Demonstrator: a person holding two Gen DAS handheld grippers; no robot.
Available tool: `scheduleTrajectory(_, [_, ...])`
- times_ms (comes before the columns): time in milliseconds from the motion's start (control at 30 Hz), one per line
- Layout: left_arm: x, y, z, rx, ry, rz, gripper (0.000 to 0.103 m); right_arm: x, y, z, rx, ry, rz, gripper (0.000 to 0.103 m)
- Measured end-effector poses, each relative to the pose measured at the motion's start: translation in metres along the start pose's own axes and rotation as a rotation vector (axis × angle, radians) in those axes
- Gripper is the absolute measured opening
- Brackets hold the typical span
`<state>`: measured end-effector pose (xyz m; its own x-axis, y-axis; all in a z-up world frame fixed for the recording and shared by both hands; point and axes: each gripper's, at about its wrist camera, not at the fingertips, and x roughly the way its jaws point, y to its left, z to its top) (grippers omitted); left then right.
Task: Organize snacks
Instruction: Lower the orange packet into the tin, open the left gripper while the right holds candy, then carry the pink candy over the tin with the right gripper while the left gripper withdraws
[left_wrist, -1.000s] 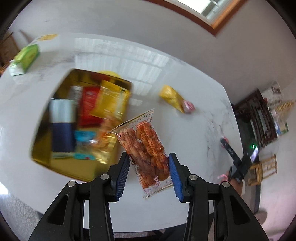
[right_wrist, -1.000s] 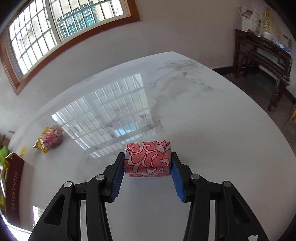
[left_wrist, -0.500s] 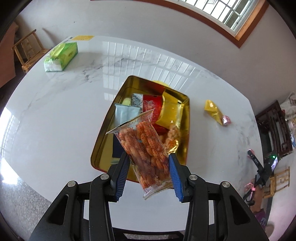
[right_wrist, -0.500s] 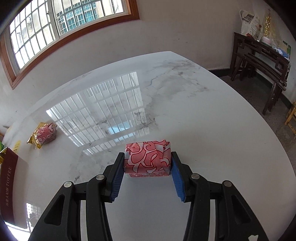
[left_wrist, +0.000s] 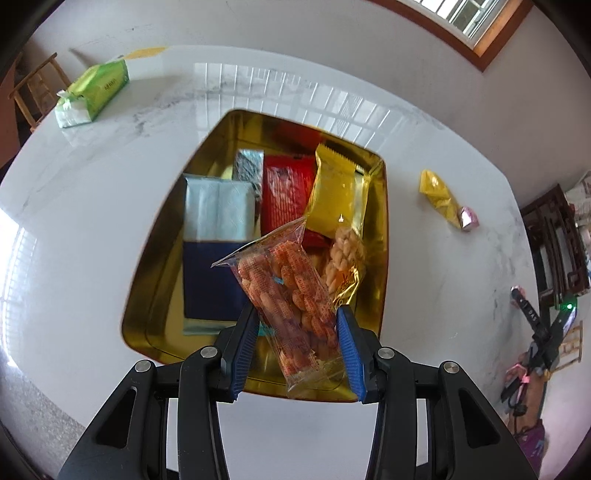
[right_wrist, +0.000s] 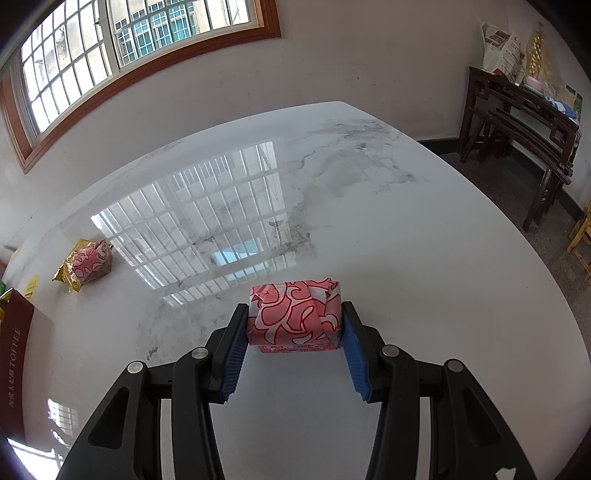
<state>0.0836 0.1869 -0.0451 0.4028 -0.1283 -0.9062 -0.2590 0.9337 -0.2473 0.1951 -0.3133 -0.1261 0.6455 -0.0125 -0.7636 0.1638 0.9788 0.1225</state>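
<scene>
The left gripper holds a clear bag of orange snacks, its blue pads pressed against the bag's sides, tilted with its top toward 11 o'clock. The bag hangs above the near end of a gold tray on the white marble table. In the tray lie a silver-and-navy pack at 9 o'clock, a small silver pack at 11, a red pack at 12, a yellow pack at 1, and a twisted-snack bag just beside the clear bag at 2. Outside the tray, a yellow packet and a small pink packet touching it lie at 2 o'clock; a green tissue pack sits far off at 10.

The right gripper is clamped on a pink block with red swirls, resting on or just above the table; which, I cannot tell. At 9 o'clock lies another pink block against gold wrapping; a maroon box shows at the left edge.
</scene>
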Motion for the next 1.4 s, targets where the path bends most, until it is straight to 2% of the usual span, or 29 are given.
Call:
scheduleTrajectory(167, [0.012,0.002,0.000,0.010,0.003,0.020,0.042,0.000,-0.001,0.000,0.003,-0.001,0.003,0.045])
scheduleTrajectory(300, [0.021,0.003,-0.002,0.009,0.021,0.007,0.042,-0.001,-0.001,0.000,0.003,-0.001,0.007,0.046])
scheduleTrajectory(633, [0.032,-0.002,-0.012,0.096,0.006,0.019,0.042,0.000,0.000,0.000,-0.002,0.001,0.007,0.046])
scheduleTrajectory(733, [0.028,-0.003,-0.015,0.125,-0.026,0.007,0.042,0.000,0.000,0.000,-0.001,0.000,0.008,0.046])
scheduleTrajectory(833, [0.015,-0.005,-0.022,0.147,-0.104,0.025,0.042,-0.001,0.000,0.000,-0.002,0.000,0.007,0.046])
scheduleTrajectory(967, [-0.006,-0.012,-0.034,0.189,-0.213,0.101,0.044,0.000,0.000,0.000,-0.001,0.000,0.007,0.046])
scheduleTrajectory(1133, [-0.022,-0.018,-0.043,0.212,-0.306,0.202,0.044,-0.002,0.001,-0.001,-0.007,-0.001,0.017,0.045])
scheduleTrajectory(1200, [-0.024,-0.019,-0.045,0.217,-0.325,0.240,0.044,-0.003,0.003,-0.002,-0.024,0.001,0.021,0.045])
scheduleTrajectory(1400, [-0.036,-0.015,-0.051,0.220,-0.361,0.265,0.044,-0.009,0.009,-0.011,-0.039,-0.001,0.036,0.045])
